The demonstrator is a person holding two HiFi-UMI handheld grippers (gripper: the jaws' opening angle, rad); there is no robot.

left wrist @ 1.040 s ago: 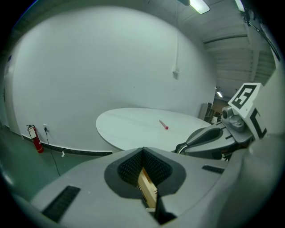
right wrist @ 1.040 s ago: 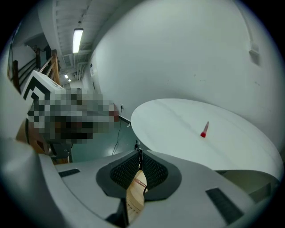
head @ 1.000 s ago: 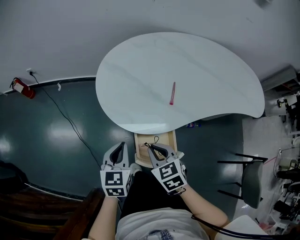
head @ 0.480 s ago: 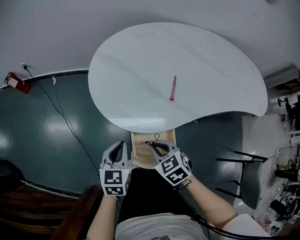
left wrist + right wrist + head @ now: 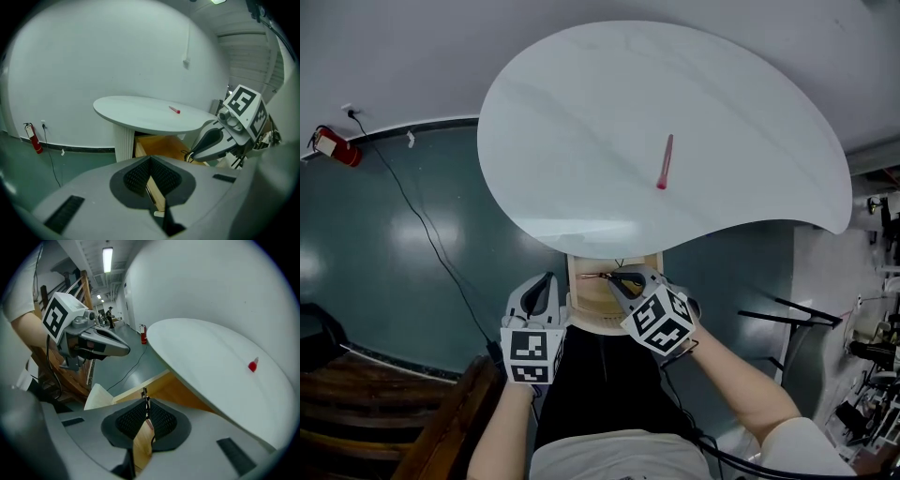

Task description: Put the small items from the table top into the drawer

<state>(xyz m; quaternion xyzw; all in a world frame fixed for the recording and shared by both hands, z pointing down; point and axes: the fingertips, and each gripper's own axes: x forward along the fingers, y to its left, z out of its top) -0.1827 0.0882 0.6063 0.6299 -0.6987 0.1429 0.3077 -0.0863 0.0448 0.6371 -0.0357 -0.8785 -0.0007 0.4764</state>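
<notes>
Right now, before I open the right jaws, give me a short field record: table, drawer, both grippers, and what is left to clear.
table: white, rounded top
on table: one red pen, lying alone
drawer: wooden, open, below the table's near edge
right gripper: jaws closed on a small thin item; in the head view it appears to be over the open drawer
left gripper: jaws shut, nothing between them, at the drawer's left side
left to do: release the held item; the pen has not been picked up
</notes>
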